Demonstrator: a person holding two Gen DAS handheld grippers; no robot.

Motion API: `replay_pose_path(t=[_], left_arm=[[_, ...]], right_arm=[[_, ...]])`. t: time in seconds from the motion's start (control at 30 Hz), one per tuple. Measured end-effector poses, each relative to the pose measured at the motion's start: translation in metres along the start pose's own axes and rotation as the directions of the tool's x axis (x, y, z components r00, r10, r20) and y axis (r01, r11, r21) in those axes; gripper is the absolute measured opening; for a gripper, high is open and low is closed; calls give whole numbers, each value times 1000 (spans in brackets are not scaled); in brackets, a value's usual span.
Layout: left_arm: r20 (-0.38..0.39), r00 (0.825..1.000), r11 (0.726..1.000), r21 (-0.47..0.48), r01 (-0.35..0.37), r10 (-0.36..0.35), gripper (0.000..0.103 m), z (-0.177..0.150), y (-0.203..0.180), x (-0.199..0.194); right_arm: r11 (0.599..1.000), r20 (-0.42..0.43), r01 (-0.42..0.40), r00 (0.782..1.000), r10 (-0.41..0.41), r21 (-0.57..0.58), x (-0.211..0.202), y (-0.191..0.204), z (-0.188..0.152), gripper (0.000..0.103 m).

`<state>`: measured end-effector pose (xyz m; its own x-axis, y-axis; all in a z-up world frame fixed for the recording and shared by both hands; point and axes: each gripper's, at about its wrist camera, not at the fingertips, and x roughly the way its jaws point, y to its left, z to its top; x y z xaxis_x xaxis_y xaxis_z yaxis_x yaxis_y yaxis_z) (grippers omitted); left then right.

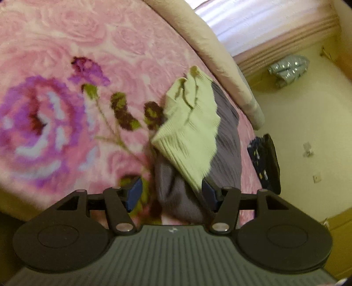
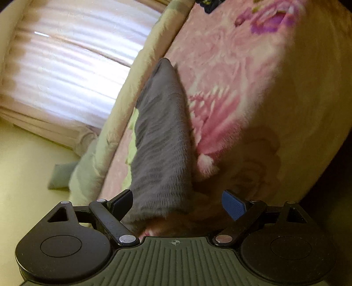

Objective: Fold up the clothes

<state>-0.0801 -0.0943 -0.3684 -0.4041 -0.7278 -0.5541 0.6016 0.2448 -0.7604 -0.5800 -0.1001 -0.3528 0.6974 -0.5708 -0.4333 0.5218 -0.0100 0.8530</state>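
Note:
A light green knit garment (image 1: 189,129) lies crumpled on top of a grey knit garment (image 1: 224,136), both on the pink flowered blanket (image 1: 66,55) near the bed's right edge. My left gripper (image 1: 171,194) hovers just in front of them, open; the grey cloth's near end shows between its blue pads (image 1: 134,193) and the green corner ends by the right pad. In the right wrist view the grey garment (image 2: 162,140) runs away from my right gripper (image 2: 177,204), which is open wide. Its near end lies by the left finger (image 2: 122,203); a strip of green (image 2: 132,149) peeks out beside it.
A beige padded bed rim (image 1: 211,44) borders the blanket, with a bright curtain (image 1: 253,19) behind it. On the pale floor (image 1: 297,132) lies a silvery bag (image 1: 288,68). A dark patterned cloth (image 1: 264,158) hangs at the bed's edge. A grey-green cushion (image 2: 61,176) lies on the floor.

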Motion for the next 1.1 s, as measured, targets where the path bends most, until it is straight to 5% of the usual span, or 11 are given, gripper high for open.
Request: replay_pose_path(t=[0.2,0.27,0.43,0.53,0.67,0.77,0.93,1.03,1.1], left_arm=[[-5,1000,999,50,7,-7,57,36,2,33],[-17,1000,998,70,1,0,57,48,3,43],[-115,991,990,115,86,-73,57,62,3,63],[-230,962,979,103,175,-148,56,59,3,77],[-252,950,973,84,213,-186,54,60,9,77],[-272,941,972,61,226,-202,43,59,13,77],[-288,938,977,28,212,-195,40,61,10,88],[-282,945,982,39,185,-167,22,60,8,91],[-258,950,980,52,194,-174,18,57,7,85]], right_arm=[[999,33,-44,998,44,-11,20,-3,32,91],[999,18,-38,999,39,-27,30,-3,44,78],[998,-142,-27,990,19,-54,58,-1,63,72],[995,-234,-43,972,20,-93,69,5,69,72],[994,-300,-73,953,47,-78,72,4,72,70],[997,-331,-77,941,66,-18,76,-6,70,46],[995,-303,-77,949,92,61,77,-14,72,44],[998,-287,-46,956,56,41,78,-12,71,16],[997,-264,-64,962,75,48,73,-13,69,13]])
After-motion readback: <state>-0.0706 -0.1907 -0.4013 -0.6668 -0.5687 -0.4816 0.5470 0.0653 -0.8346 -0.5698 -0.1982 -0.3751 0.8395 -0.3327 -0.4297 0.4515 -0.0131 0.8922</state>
